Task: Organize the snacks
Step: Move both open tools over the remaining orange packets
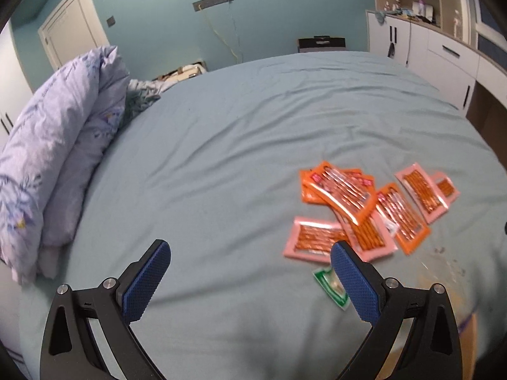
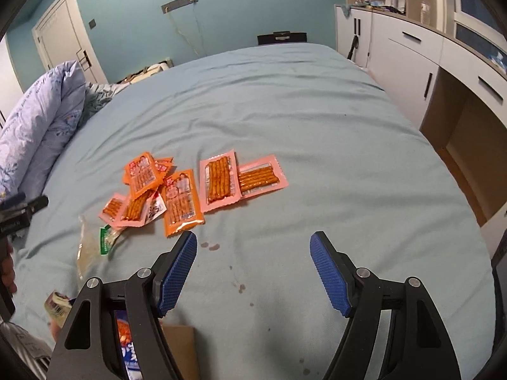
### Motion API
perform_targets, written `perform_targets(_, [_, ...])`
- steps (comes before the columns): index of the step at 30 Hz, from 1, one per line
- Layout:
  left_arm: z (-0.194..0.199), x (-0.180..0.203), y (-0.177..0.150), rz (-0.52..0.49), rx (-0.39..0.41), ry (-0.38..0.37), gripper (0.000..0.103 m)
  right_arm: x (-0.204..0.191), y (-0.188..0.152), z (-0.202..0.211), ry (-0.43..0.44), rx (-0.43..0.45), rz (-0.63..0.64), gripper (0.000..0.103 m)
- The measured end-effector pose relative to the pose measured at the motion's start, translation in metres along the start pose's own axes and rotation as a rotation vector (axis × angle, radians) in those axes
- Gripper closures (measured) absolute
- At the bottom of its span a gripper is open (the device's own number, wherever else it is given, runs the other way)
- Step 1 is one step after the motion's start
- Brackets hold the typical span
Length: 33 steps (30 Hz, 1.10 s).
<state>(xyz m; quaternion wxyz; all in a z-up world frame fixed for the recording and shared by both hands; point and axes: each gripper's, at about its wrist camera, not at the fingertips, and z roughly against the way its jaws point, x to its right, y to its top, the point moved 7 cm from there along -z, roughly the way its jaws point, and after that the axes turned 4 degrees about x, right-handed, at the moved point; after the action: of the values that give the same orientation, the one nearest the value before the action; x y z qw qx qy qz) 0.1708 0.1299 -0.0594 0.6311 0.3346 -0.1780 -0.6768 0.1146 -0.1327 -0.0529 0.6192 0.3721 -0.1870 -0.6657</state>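
Several snack packs lie in a loose heap on the blue bed sheet. Orange packs overlap pink packs of sticks, and a small green packet lies at the near edge of the heap. My right gripper is open and empty over bare sheet, just in front and right of an orange pack. My left gripper is open too, with nothing between its fingers. Its right finger covers part of the green packet and sits beside a pink pack. The orange packs lie further right.
A folded floral duvet lies at the bed's left side. White cabinets run along the right. A cardboard box and a blue packet sit below the right gripper. Dark stains mark the sheet. A hand shows at the left edge.
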Motion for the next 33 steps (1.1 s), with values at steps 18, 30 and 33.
perform_targets(18, [-0.079, 0.031, -0.009, -0.142, -0.171, -0.051, 0.0, -0.006, 0.034, -0.115, -0.02, -0.084, -0.015, 0.03])
perform_targets(30, [-0.102, 0.018, -0.02, -0.059, -0.255, -0.069, 0.0, -0.043, 0.045, -0.201, 0.033, -0.159, 0.11, 0.03])
perform_targets(33, [-0.103, 0.017, -0.019, -0.047, -0.253, -0.071, 0.0, -0.047, 0.047, -0.214, -0.03, -0.136, 0.183, 0.03])
